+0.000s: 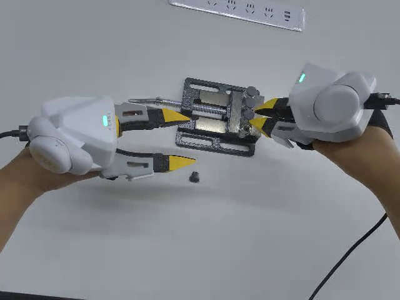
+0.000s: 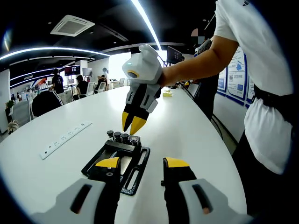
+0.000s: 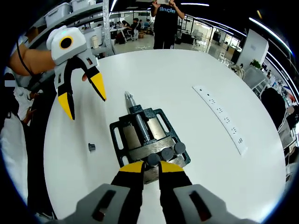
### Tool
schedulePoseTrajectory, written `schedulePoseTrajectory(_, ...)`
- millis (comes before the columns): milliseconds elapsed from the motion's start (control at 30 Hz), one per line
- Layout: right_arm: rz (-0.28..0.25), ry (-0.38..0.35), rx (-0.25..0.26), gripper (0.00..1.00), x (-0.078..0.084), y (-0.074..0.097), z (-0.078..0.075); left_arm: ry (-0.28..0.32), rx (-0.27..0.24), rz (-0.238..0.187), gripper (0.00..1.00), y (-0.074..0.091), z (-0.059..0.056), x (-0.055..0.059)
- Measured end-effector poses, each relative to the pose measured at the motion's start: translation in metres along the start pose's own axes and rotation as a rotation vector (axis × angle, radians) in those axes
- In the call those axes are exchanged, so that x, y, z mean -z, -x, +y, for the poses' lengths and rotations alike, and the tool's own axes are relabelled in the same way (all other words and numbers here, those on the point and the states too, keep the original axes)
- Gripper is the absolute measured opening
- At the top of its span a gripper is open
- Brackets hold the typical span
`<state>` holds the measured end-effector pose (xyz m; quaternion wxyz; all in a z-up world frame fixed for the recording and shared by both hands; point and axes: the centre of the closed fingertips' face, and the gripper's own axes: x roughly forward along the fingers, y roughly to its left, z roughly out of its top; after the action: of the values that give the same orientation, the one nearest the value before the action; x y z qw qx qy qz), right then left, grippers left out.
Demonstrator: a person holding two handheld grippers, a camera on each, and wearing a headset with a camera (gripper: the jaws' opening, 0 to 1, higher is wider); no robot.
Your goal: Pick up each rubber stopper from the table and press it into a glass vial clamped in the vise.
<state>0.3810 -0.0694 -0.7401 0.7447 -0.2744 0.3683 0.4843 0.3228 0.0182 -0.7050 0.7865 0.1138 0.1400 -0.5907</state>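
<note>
Left gripper (image 1: 181,139): jaws spread wide and empty, held over the counter (image 1: 200,237) just beside the vise (image 1: 212,125).
Right gripper (image 3: 152,167): jaws narrowly apart at the near end of the vial row; cannot tell whether they grip anything.
Vials (image 3: 167,153): in a row in the vise, dark-topped.
Loose rubber stopper (image 1: 194,177): on the counter, near the left gripper's lower jaw tip.
</note>
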Motion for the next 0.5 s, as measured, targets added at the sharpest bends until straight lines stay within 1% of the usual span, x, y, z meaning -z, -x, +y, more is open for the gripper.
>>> schedulePoseTrajectory(100, -0.016, 0.001, 0.002, 0.17, -0.001, 0.002, 0.002, 0.001, -0.001, 0.002, 0.34, 0.0, -0.001, 0.0)
schedulePoseTrajectory(367, -0.054, -0.01, 0.002, 0.2, -0.002, 0.006, 0.008, 0.004, -0.004, 0.005, 0.34, -0.003, -0.006, 0.0)
schedulePoseTrajectory(500, -0.077, -0.018, -0.006, 0.24, -0.003, 0.008, 0.013, 0.009, -0.007, 0.007, 0.34, -0.002, -0.009, 0.0)
